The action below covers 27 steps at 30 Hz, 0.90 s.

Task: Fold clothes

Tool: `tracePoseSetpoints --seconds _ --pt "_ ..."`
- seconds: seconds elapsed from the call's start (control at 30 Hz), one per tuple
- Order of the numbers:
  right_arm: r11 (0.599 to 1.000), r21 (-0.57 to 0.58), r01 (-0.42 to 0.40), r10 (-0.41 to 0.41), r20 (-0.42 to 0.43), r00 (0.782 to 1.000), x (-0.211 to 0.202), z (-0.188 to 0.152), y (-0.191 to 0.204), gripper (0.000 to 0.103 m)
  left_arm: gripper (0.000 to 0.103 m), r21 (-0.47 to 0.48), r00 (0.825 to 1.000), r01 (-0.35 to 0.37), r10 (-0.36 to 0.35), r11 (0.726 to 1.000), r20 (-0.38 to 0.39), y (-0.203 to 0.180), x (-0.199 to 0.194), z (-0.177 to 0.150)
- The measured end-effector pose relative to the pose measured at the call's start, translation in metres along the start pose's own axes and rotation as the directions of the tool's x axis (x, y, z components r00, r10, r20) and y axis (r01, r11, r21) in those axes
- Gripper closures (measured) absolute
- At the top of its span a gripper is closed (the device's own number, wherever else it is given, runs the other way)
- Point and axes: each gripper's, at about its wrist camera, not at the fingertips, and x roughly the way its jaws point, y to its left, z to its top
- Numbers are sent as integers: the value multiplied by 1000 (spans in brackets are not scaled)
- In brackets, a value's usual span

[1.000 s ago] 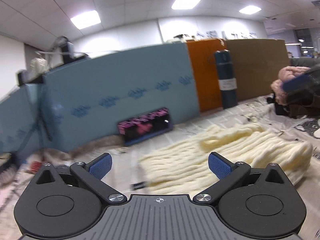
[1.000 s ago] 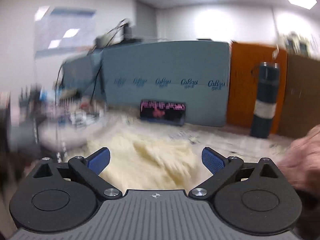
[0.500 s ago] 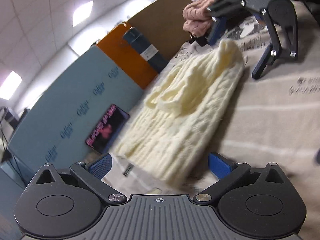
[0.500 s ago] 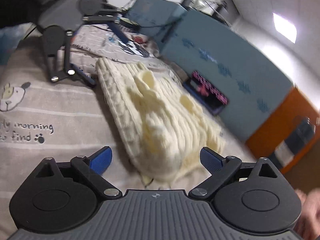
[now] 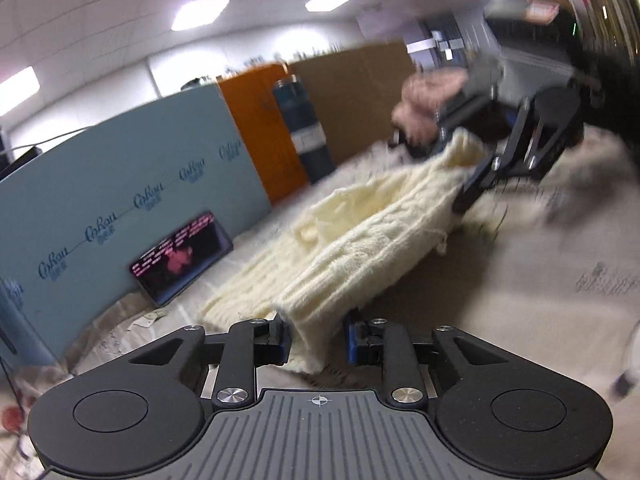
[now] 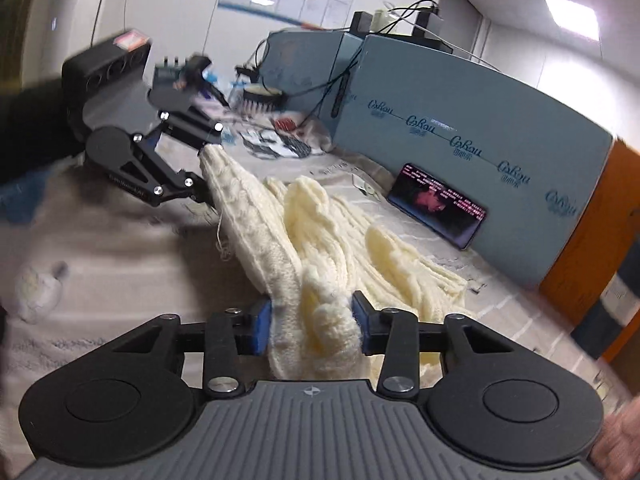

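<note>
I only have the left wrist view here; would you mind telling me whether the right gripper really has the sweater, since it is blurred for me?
Observer: Yes. In the right wrist view the right gripper is shut on a bunched edge of the cream sweater.
Operator: Thank you. What lies beyond my gripper on that side?
Observer: Behind the left gripper there is a cluttered area with cables and a round brush.
Operator: Anything loose on the bedding?
Observer: A small pale wad sits apart from the sweater.
</note>
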Motion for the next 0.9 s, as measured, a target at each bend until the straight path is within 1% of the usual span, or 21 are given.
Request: tracePoseSetpoints --seconds 0.07,0.1,0.13,0.17,0.2,0.23,0.3,0.33,0.4,0.53,0.6,0.7,0.8,0.83,0.87,0.9 --pt "994 67 -90 89 18 996 -15 2 -3 67 80 -58 998 48 -46 997 40 -2 -16 1" --pt "980 122 -156 153 38 988 -21 2 -10 67 80 -90 995 76 -70 993 64 -2 -23 0" --pt "959 176 -222 215 60 975 -27 1 -18 67 79 -122 992 104 -93 987 88 -2 -30 -1" --pt "923 251 -291 277 88 957 -27 0 -33 67 79 -167 987 125 -105 978 122 3 -33 -3" --pt "880 323 -349 327 121 937 -24 -2 -49 67 79 -213 983 130 -99 968 153 8 -33 -4" --pt "835 394 -385 352 157 923 -19 -5 -66 67 79 -256 980 129 -85 958 178 13 -30 -5" --pt "762 505 -407 358 195 913 -2 -7 -95 66 78 -342 976 122 -51 932 210 27 -21 -4" --pt "749 533 -394 342 198 918 7 -3 -105 66 78 -380 975 122 -40 917 217 33 -14 -4" --pt "749 555 -361 298 204 933 18 2 -117 65 77 -450 977 103 -6 887 213 45 -1 -2" --pt "762 584 -279 202 194 960 41 10 -131 62 74 -590 987 32 66 807 143 66 22 -4" --pt "771 592 -236 155 185 970 52 8 -136 61 73 -615 989 -26 109 788 98 69 29 -4" --pt "788 592 -170 86 168 982 72 11 -137 59 72 -600 987 -117 162 791 20 65 36 -3" --pt "805 584 -108 35 135 990 91 11 -136 56 72 -600 977 -195 206 776 -51 63 41 -2" --pt "804 589 -83 15 119 993 95 10 -136 53 72 -594 972 -222 220 773 -77 62 44 -1" --pt "801 595 -61 2 100 995 101 9 -137 51 72 -579 967 -249 235 777 -100 60 47 0" --pt "797 602 -40 -15 85 996 106 7 -138 43 71 -561 960 -276 251 780 -123 57 50 1"
